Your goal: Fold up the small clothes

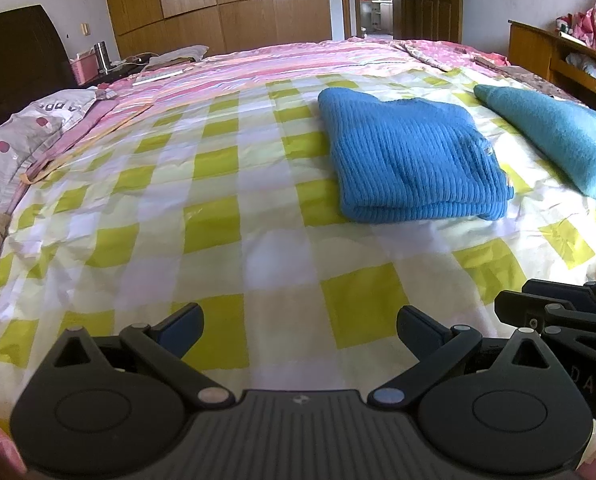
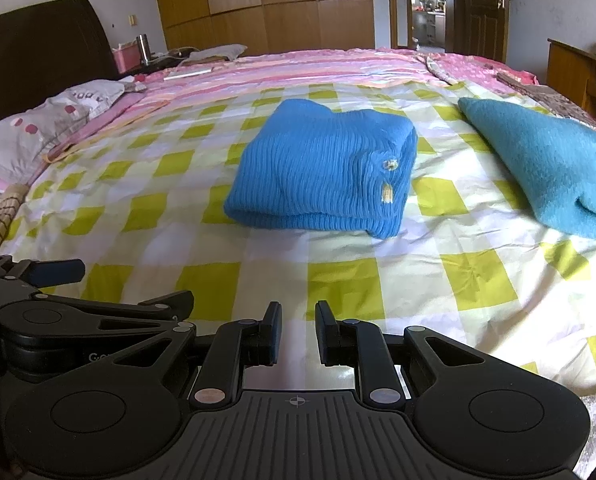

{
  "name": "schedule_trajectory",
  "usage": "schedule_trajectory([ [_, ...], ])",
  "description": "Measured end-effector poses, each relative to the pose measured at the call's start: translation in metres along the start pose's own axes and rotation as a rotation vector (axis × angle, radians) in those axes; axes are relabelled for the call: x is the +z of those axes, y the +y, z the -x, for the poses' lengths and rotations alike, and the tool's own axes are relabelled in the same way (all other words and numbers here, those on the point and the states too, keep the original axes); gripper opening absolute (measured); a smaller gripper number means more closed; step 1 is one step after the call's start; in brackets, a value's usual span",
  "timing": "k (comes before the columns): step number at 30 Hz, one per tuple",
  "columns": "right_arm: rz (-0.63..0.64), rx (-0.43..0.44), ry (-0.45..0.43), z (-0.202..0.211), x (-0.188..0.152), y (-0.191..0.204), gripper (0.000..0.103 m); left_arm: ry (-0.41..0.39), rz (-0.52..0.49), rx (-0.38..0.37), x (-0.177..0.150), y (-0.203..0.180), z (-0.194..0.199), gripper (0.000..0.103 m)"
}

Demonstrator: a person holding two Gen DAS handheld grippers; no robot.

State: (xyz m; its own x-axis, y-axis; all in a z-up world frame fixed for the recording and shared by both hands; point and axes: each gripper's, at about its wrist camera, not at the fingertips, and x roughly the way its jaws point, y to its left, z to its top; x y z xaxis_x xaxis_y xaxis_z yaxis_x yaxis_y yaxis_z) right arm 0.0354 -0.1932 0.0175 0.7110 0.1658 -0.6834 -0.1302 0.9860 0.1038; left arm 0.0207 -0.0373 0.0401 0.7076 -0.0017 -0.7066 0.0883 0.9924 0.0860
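Note:
A folded bright blue ribbed knit garment (image 1: 410, 156) lies on the yellow-checked sheet (image 1: 217, 216); it also shows in the right wrist view (image 2: 322, 176), with small yellow marks near its right edge. A teal garment (image 1: 558, 140) lies to its right, also in the right wrist view (image 2: 546, 168). My left gripper (image 1: 298, 332) is open wide and empty, low over the sheet, well short of the blue garment. My right gripper (image 2: 298, 332) has its jaws a narrow gap apart with nothing between them. Each gripper shows at the edge of the other's view.
A pink striped cover (image 1: 281, 60) spans the far half of the bed. Pillows (image 1: 21, 136) and a dark headboard (image 1: 13, 60) are at the left. A nightstand with a pink basket (image 1: 85, 68) stands behind. A wooden shelf (image 1: 558, 56) stands at the right. Wardrobe and open door are at the back.

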Motion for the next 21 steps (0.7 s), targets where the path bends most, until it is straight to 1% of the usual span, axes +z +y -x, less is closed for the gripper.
schedule_trajectory([
  [21,0.002,-0.004,0.002,0.0004,-0.0020,0.0008,0.019,0.007,-0.001,0.006,-0.0033,-0.0008,0.0020,0.103],
])
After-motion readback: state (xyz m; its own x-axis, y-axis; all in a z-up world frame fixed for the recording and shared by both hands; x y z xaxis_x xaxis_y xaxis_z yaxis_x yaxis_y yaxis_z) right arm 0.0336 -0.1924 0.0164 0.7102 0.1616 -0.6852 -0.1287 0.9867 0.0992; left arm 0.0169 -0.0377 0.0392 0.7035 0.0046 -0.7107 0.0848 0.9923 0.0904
